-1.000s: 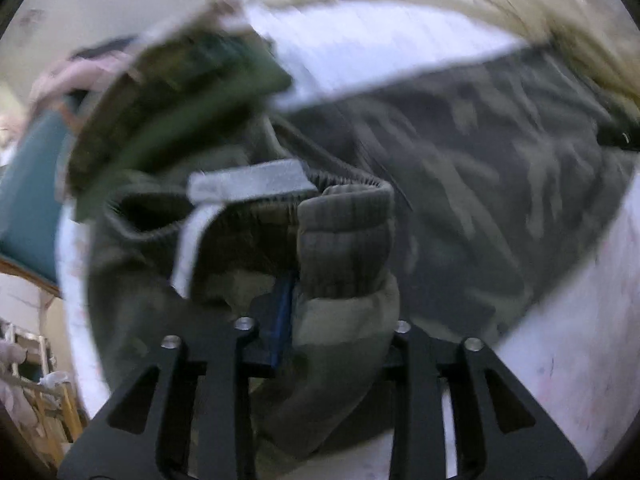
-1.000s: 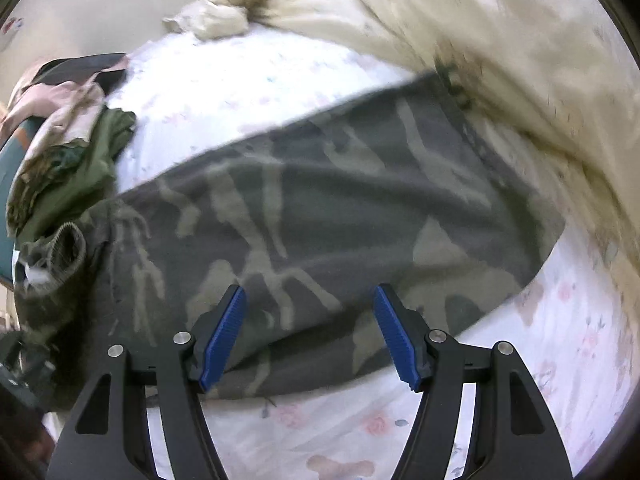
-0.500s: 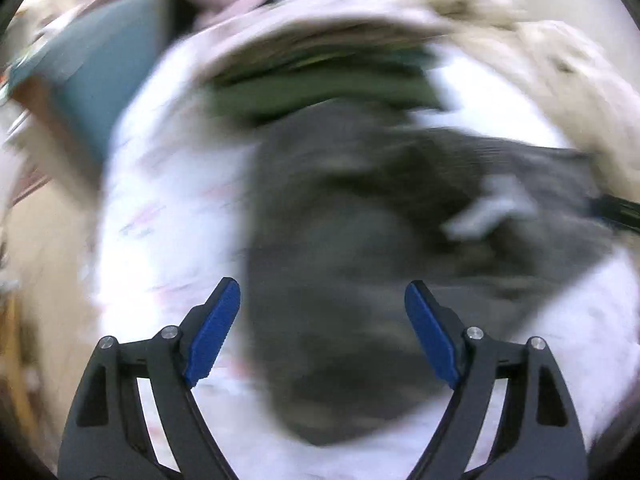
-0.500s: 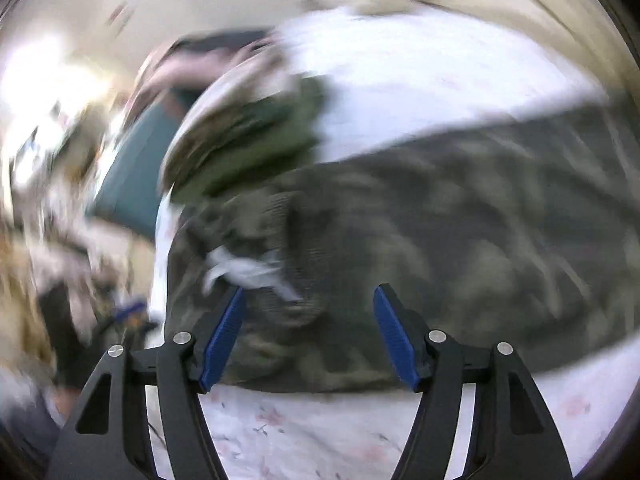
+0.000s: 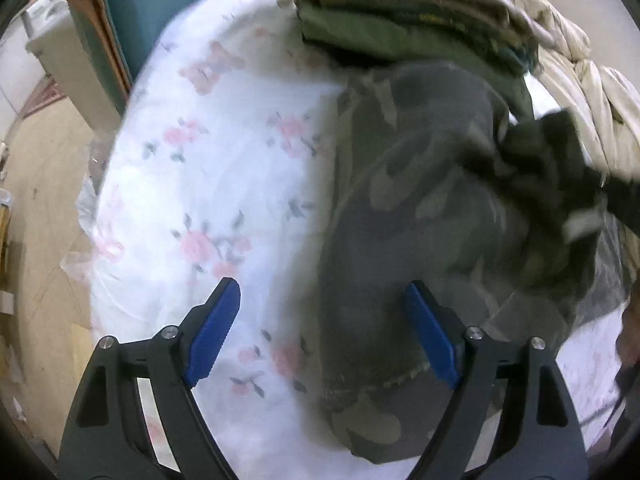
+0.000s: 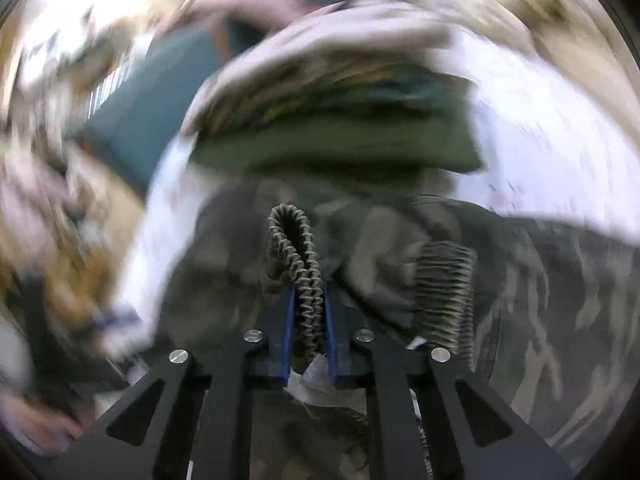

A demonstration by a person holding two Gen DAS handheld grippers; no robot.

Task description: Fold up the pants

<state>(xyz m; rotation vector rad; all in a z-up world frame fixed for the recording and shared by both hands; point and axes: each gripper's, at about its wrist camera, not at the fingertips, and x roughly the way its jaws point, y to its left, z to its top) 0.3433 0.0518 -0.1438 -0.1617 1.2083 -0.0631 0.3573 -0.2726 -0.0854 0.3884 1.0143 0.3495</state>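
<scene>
- Left claw (image 5: 320, 332): fingers spread wide apart, holding nothing. It hangs over the bed, with the left blue pad above the floral sheet (image 5: 208, 184) and the right pad above the camo cloth.
- Right claw (image 6: 307, 320): fingers pressed together, clamped on the ribbed elastic waistband (image 6: 298, 248) of the pants (image 6: 540, 320). The band loops up above the blue pads.
- Pants in the left view (image 5: 408, 216): dark camo, lying on the sheet right of centre. The frayed hem (image 5: 384, 380) is just beside the right pad of the left claw. The far end is bunched and lifted at the upper right; blurred there, so details cannot be told.
- A second ribbed cuff or band section (image 6: 444, 288) sits just right of the clamped claw, on top of the camo cloth.
- Stack of folded clothes (image 5: 400, 28): olive green piece at the bottom, pale pieces on top. It sits at the far side of the bed, touching or just beside the top edge of the pants. Same stack in the right view (image 6: 340, 128), directly behind the gripped waistband.
- Cream quilt (image 5: 580, 92) crumpled at the upper right edge of the bed.
- Right view is heavily motion-blurred; the background cannot be made out.
</scene>
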